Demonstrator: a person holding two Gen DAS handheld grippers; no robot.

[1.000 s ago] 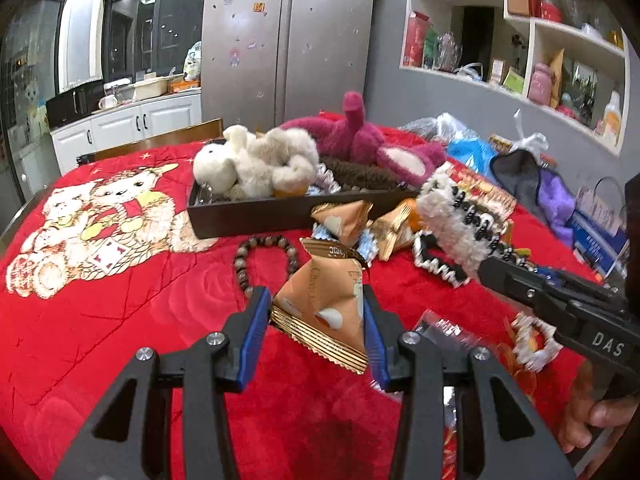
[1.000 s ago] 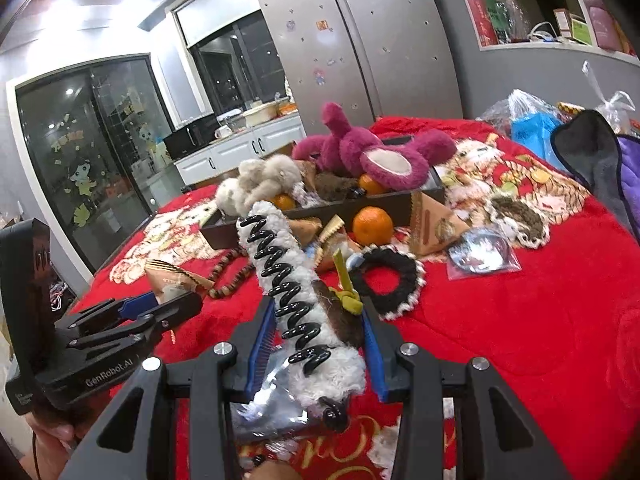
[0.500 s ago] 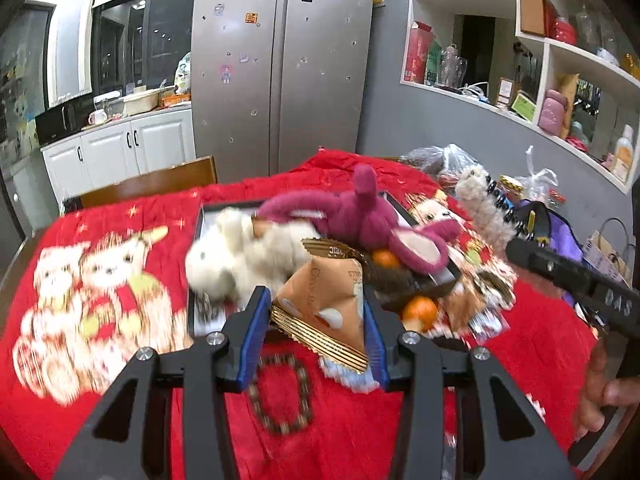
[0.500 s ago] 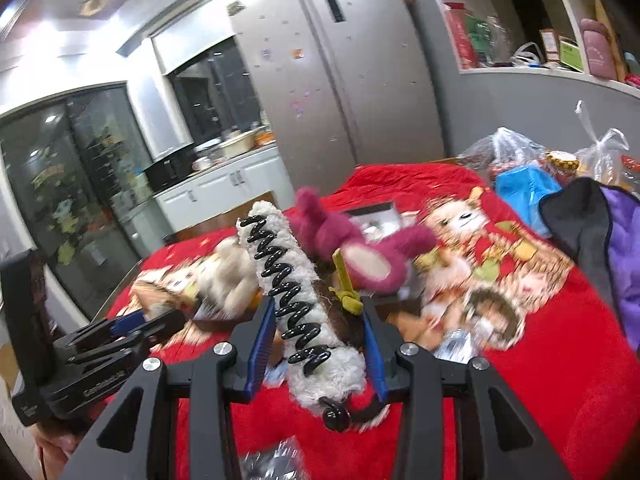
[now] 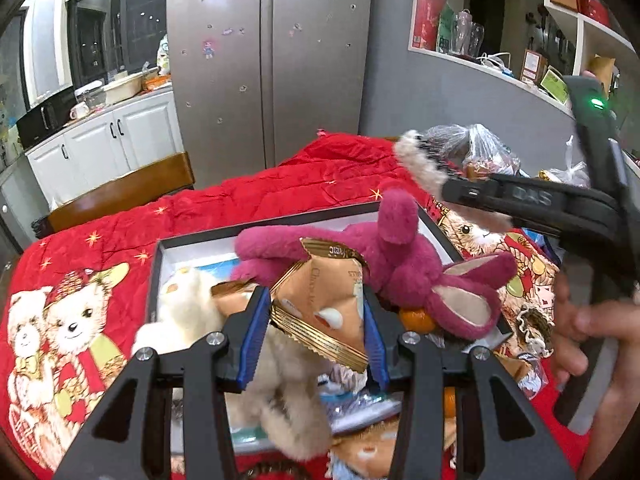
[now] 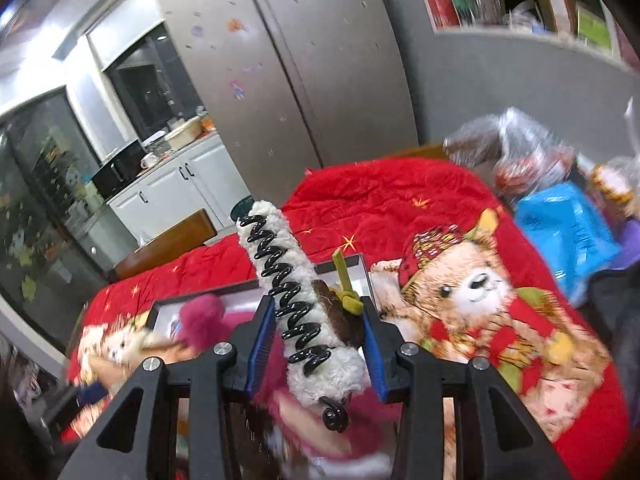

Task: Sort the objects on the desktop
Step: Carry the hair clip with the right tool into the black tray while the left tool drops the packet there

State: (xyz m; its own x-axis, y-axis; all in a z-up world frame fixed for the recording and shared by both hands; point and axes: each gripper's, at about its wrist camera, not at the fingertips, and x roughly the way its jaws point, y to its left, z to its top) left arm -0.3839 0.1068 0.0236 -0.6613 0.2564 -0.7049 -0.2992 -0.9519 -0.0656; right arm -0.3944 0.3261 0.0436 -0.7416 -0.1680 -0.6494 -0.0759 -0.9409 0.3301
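My left gripper is shut on an orange snack packet and holds it over the dark tray. The tray holds a magenta plush toy, a cream plush toy and an orange. My right gripper is shut on a fluffy white hair tie with a black spiral cord, above the magenta plush and the tray. The right gripper also shows in the left wrist view, at the right, over the tray's far corner.
A red quilt with bear prints covers the table. A wooden chair back stands at the far edge. Plastic bags and a blue bag lie at the far right. Loose packets lie near the tray's front.
Both grippers have risen and moved forward over the tray, each still holding its object. The tray and plush toys now lie right below them.
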